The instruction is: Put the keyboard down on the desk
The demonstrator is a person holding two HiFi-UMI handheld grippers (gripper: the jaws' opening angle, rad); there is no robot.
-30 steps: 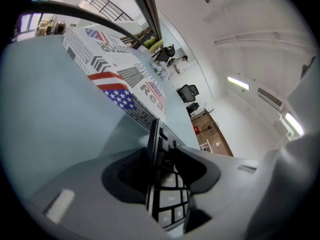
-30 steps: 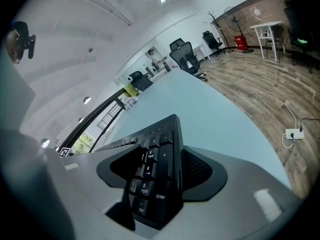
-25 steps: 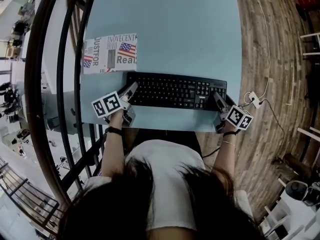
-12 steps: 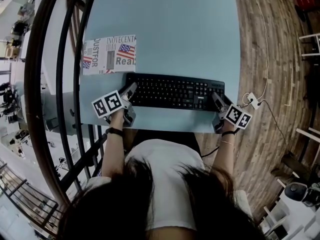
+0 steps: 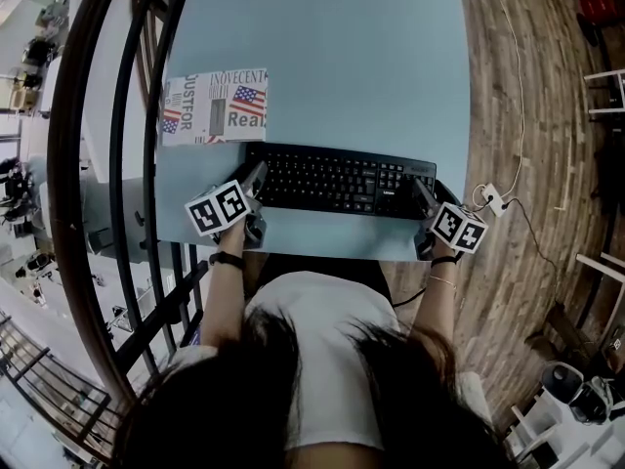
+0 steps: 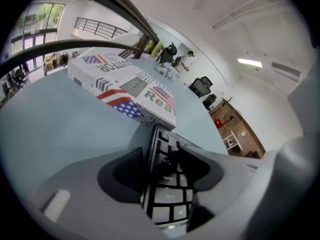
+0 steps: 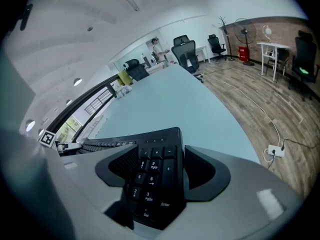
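Head view, steeply down: a person's (image 5: 293, 379) dark hair and pale top filled 6 o'clock. Both forearms reached fwd toward 12, wrists roughly level, elbows tucked in.

The left gripper (image 5: 254, 179) sat at the 9 o'clock end of the keyboard (image 5: 337, 179) and the right gripper (image 5: 420, 191) at its 3 o'clock end. Each marker cube was tipped up toward the camera.

Only the gripper views showed the grip itself. In the left gripper view, the jaws were clamped on the keyboard's left edge, w/ keys between the dark pads. In the right gripper view, the jaws were clamped on the num-pad end, w/ 9, 6, 3, Enter and Del legible.

The keyboard was black and full-size, keys up, lying lengthwise along the near edge of the pale blue desk (image 5: 332, 47). No view settled whether it touched the surface or hung just above it.

Just beyond its left end, approx 11 o'clock, lay a printed flag-pattern item (image 5: 215, 106). I couldn't tell whether it was a sheet or a flat box.

Farther out, the head view alone showed the wood floor (image 5: 532, 96) at 3 o'clock w/ a white power strip (image 5: 491, 199), and a dark curved railing (image 5: 73, 164) at 9. The right gripper view alone showed office chairs (image 7: 184, 51) and a standing fan (image 7: 244, 26) past the desk's far end.
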